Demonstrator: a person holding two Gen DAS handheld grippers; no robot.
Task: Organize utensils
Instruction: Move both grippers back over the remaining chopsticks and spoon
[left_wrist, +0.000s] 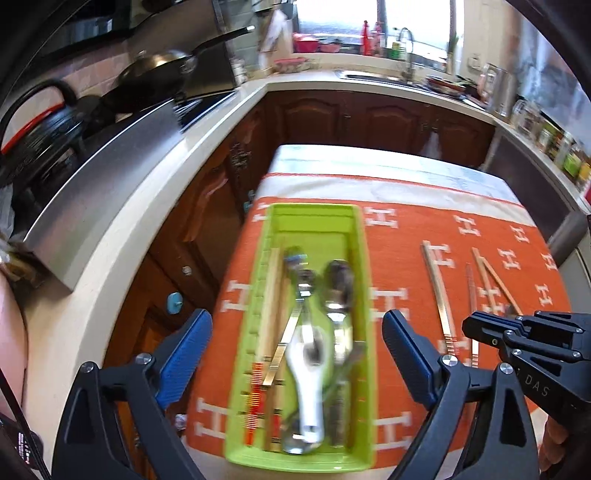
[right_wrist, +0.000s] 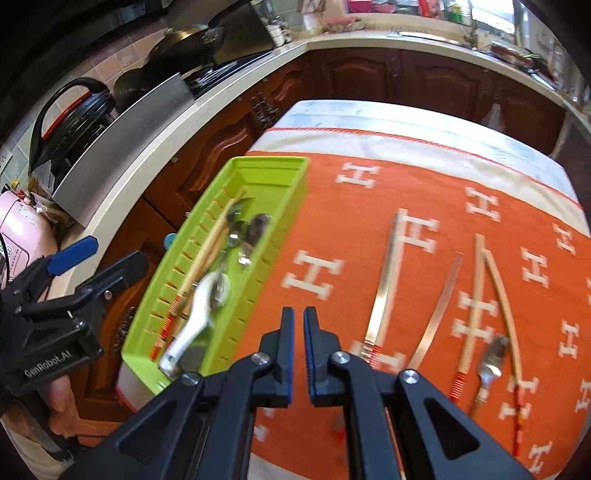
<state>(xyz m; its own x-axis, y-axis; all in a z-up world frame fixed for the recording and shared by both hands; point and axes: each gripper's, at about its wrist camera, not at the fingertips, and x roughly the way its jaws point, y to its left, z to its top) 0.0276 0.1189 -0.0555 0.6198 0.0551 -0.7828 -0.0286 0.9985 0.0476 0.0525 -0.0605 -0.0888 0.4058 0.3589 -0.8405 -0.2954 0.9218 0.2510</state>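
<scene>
A lime-green tray (left_wrist: 364, 258) lies on the orange cloth (left_wrist: 410, 236) and holds a white spoon (left_wrist: 310, 387), metal spoons (left_wrist: 338, 284) and a wooden chopstick (left_wrist: 271, 295). My left gripper (left_wrist: 297, 321) hangs open above the tray, with nothing between its blue pads. To its right, metal chopsticks (right_wrist: 384, 291), wooden chopsticks (right_wrist: 476, 295) and a small metal fork (right_wrist: 491, 358) lie loose on the cloth (right_wrist: 369, 192). My right gripper (right_wrist: 299, 314) is shut and empty, above the cloth between the tray (right_wrist: 266, 164) and the loose chopsticks. A hand holds each gripper.
The table's left edge runs close beside the tray, with brown cabinets (left_wrist: 207, 206) below. A pale counter (left_wrist: 122, 229) carries a stove with a dark pan (left_wrist: 155, 70) and a black pot (right_wrist: 74, 110). A sink (left_wrist: 376, 77) sits far back.
</scene>
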